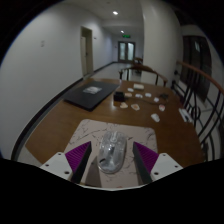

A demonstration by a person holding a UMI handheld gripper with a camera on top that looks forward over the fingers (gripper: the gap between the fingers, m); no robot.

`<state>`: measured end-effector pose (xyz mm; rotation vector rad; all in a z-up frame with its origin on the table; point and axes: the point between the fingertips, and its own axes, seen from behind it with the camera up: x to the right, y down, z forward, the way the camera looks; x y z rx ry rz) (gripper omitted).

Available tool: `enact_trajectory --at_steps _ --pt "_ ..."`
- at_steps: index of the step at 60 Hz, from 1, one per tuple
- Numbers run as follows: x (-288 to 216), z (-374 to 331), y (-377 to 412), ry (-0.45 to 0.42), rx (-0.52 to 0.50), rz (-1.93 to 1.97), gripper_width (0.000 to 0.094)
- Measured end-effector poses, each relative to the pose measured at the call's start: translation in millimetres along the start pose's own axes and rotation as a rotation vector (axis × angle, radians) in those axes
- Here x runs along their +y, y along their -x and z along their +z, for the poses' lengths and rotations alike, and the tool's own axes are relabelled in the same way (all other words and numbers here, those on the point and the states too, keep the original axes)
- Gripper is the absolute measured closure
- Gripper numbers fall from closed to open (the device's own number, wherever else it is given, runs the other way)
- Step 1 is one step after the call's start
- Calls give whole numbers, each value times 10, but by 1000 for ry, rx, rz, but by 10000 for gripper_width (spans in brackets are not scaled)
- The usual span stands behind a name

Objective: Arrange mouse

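Observation:
A pale, see-through computer mouse [110,150] lies on a light marbled mouse mat [95,130] on the wooden table [60,125]. My gripper [111,162] is low over the mat with the mouse between its fingers. The left purple pad [77,158] and the right purple pad [146,158] each stand a little apart from the mouse's sides, so the gripper is open. The mouse rests on the mat.
A flat black item [92,95] lies further back on the left of the table. Several small white items [140,95] are scattered at the back right. A dark chair frame [188,95] stands at the right. A corridor with doors lies beyond.

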<state>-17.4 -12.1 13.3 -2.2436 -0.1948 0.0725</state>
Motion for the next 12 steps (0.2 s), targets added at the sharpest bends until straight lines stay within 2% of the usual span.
enact_trajectory --at_steps 12 --pt "117 -889 -350 -34 -75 -23 88"
